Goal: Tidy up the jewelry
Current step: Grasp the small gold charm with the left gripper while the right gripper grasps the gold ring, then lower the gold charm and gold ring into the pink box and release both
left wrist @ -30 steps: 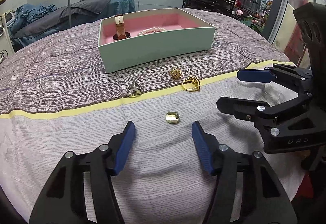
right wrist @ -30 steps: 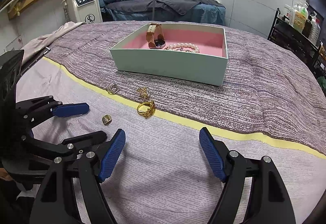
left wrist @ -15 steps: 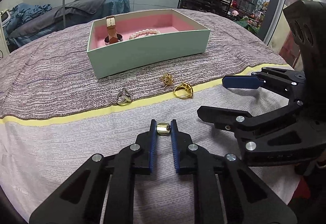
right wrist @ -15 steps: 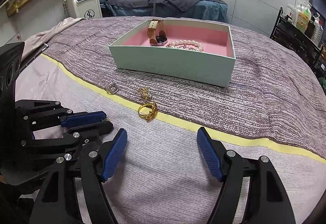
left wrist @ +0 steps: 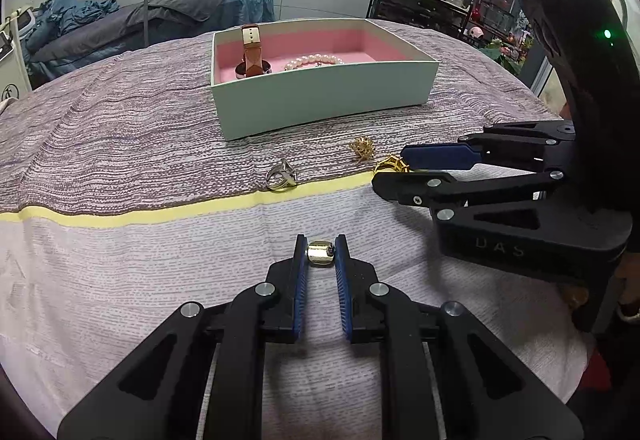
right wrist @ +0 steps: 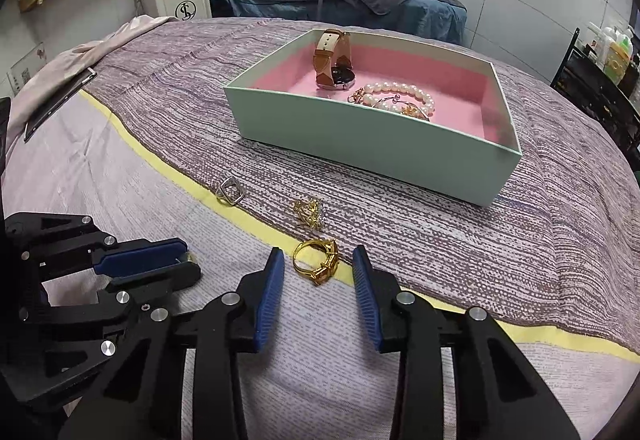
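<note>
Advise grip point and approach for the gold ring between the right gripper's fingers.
Pinch the gold ring across its plain band, not the ornate top. It lies roughly flat on the yellow stripe, so the right gripper, open and straddling it, should probably descend from above.

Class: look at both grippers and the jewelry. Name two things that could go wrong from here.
1. The left gripper pinches the small gold piece only at its fingertips; it might slip out when lifted.
2. The open right gripper straddles the gold ring on soft cloth; closing could snag fabric.

Gold ring partly hidden behind right hand-held gripper.
</note>
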The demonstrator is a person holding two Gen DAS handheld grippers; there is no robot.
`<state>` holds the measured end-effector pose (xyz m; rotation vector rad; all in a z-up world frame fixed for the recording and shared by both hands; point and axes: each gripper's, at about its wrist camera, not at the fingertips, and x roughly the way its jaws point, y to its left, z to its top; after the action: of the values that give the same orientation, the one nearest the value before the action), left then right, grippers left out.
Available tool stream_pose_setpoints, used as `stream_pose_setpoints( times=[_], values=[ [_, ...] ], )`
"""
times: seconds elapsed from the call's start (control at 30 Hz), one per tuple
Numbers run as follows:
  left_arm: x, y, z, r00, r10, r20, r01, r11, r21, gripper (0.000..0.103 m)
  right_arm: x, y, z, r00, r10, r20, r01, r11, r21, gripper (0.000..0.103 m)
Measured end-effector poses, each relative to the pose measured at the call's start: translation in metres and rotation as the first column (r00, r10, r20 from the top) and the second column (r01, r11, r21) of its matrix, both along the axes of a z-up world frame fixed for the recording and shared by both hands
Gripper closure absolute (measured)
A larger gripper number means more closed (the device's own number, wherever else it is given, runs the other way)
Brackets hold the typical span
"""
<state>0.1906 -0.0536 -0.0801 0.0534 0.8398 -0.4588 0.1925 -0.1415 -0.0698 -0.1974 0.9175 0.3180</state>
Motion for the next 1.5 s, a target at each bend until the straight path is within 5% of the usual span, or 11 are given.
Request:
stream_pose_setpoints(
  times=[0.4, 0.73, 1.17, 1.5],
  values=[
    [0.001, 0.001, 0.002, 1.000, 0.003, 0.000, -0.003, 1.000, 0.002, 0.089, -0.005, -0.006, 0.006, 1.000, 0.001, 0.001, -0.001, 0.998, 0.060, 0.079],
    [0.021, 0.006, 0.034, 0.998, -0.004, 0.067, 0.004, 1.000, -0.002, 0.089, -0.008, -0.016, 0.038, 0.998, 0.010, 0.065, -0.018, 0.993, 0.119, 0.079],
    [0.098, 0.000, 0.066, 0.998, -0.013, 0.055, 0.016, 0.999, -0.044, 0.089, 0.039, -0.020, 0.068, 0.991, 0.014, 0.130, -0.025, 0.996, 0.085, 0.079],
    [0.155, -0.027, 0.049, 0.999, -0.037, -0.002, 0.037, 0.998, 0.049, 0.089, 0.095, -0.020, 0.053, 0.997, 0.010, 0.072, -0.011, 1.000, 0.026, 0.079]
  ],
)
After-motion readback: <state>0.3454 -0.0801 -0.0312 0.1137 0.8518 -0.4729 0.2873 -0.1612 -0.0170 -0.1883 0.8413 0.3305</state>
